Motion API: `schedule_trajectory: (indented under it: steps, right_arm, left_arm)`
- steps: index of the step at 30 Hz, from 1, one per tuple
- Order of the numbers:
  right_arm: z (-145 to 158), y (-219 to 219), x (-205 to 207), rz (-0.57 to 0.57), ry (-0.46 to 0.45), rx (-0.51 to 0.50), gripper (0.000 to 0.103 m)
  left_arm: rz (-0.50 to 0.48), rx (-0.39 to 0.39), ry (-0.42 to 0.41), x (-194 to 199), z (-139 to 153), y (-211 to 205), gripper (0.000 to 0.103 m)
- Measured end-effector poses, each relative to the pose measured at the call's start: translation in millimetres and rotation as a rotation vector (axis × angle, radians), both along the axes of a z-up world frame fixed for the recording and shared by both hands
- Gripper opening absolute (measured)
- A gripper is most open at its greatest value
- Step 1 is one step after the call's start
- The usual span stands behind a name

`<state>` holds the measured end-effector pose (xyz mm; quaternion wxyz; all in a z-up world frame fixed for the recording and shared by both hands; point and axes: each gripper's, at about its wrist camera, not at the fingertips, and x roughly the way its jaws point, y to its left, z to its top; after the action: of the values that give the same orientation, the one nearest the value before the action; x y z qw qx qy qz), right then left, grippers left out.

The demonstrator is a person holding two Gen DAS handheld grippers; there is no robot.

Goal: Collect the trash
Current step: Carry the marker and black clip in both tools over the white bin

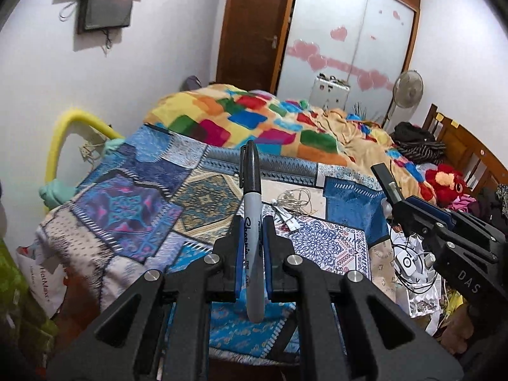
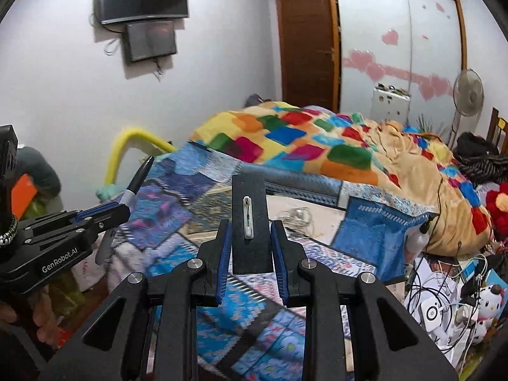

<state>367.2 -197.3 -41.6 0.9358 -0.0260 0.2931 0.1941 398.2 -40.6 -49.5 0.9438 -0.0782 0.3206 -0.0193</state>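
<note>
My left gripper (image 1: 251,222) is shut on a grey Sharpie marker (image 1: 252,197) with a black cap, held upright above the bed. It also shows in the right wrist view (image 2: 135,184), where the left gripper (image 2: 123,211) is at the left. My right gripper (image 2: 250,225) is shut on a flat black card (image 2: 250,222) with a small white clip-like piece on it. The card also shows in the left wrist view (image 1: 389,185), held by the right gripper (image 1: 401,201) at the right. A tangled beige cord (image 1: 295,200) with a paper tag lies on the bed between them.
The bed carries a blue patchwork cover (image 1: 127,209) and a bright checked blanket (image 1: 254,120). A cluttered stand with cables and a white camera (image 2: 431,312) is at the right. A white bag (image 1: 44,273) sits at lower left. A wardrobe (image 1: 346,31) and fan (image 1: 408,90) stand behind.
</note>
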Motion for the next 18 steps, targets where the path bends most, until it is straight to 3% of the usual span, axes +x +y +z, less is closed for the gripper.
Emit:
schedule_trajectory:
  steps: [8, 18]
  right_arm:
    - [15.8, 41.4, -52.6, 0.091, -0.023, 0.009, 0.023]
    - [2.7, 106.5, -101.2, 0.234, 0.012, 0.015, 0.023]
  left_arm:
    - [0.072, 0.0, -0.037, -74.2, 10.0, 39.7, 0.01]
    - [0.19, 0.022, 0.006, -150.8, -11.9, 104.5, 0.01]
